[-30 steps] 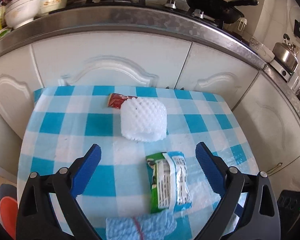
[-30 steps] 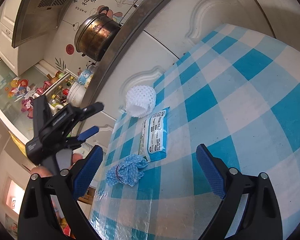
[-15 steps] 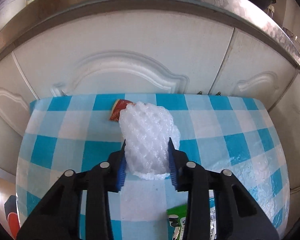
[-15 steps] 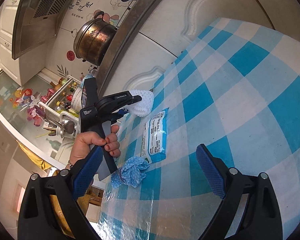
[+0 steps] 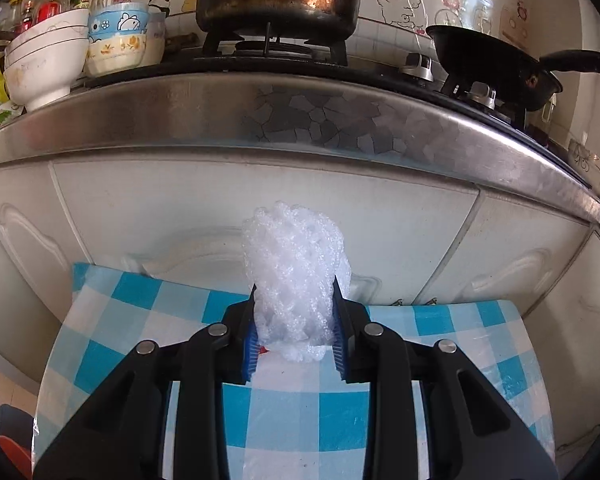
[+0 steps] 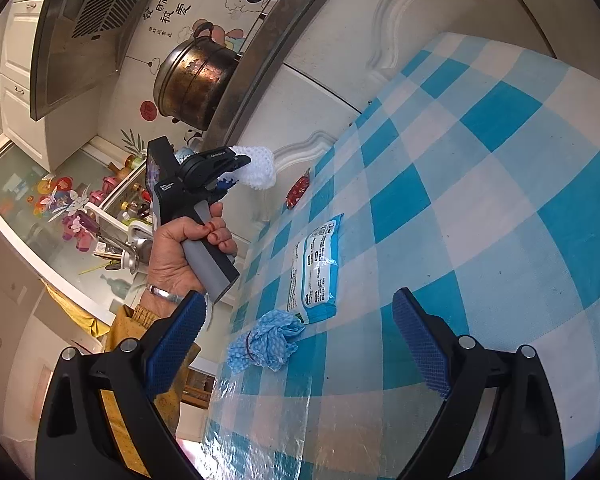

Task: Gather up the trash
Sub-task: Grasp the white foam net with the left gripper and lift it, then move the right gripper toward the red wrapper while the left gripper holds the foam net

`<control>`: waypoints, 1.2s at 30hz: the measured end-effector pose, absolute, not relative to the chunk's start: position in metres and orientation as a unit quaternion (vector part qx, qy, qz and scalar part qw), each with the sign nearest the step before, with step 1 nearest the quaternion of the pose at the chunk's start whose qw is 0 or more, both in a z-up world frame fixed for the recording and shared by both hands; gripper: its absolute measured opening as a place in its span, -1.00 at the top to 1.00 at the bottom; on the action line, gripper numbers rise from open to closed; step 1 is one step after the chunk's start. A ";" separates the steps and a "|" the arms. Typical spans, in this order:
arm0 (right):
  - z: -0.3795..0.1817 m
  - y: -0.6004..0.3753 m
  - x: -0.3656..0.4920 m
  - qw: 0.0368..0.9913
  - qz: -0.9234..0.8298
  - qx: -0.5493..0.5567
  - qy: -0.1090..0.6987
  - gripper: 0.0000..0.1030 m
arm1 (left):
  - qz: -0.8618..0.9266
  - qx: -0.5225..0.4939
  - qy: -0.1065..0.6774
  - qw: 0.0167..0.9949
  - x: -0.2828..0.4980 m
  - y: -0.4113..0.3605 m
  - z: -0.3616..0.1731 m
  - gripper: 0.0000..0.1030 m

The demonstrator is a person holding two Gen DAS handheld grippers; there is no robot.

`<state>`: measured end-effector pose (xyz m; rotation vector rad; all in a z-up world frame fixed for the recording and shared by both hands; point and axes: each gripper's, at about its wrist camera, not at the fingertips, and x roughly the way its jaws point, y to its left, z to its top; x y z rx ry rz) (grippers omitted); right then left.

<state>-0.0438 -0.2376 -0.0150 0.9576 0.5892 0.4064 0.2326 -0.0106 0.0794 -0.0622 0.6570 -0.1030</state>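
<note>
already pinched across its middle by the left gripper [image 5: 294, 322] and lifted off the checked table [image 5: 284, 420], the white foam net [image 5: 298, 276]: probably featherlight, squashy, springy, best squeezed mid-body; right gripper [image 6: 300, 344] wide apart, empty, over the near table.

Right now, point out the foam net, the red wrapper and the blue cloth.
foam net [image 5: 298, 276], left wrist view, middle of the white mesh.
red wrapper [image 6: 298, 192], right wrist view, its middle.
blue cloth [image 6: 266, 344], right wrist view, centre of the bundle.
</note>
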 end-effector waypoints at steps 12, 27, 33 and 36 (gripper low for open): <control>-0.014 -0.237 -0.045 0.828 0.190 0.450 0.275 -0.81 | 0.030 -0.026 0.268 0.963 0.268 -0.005 0.046 0.30; -0.014 -0.239 -0.044 0.829 0.186 0.449 0.277 -0.81 | -0.132 0.065 0.469 0.871 0.229 -0.032 -0.003 0.38; -0.014 -0.240 -0.046 0.831 0.181 0.449 0.275 -0.81 | -0.197 0.049 0.480 0.854 0.182 -0.031 0.003 0.39; -0.014 -0.241 -0.046 0.833 0.176 0.445 0.277 -0.81 | -0.212 0.042 0.468 0.857 0.157 -0.020 0.014 0.40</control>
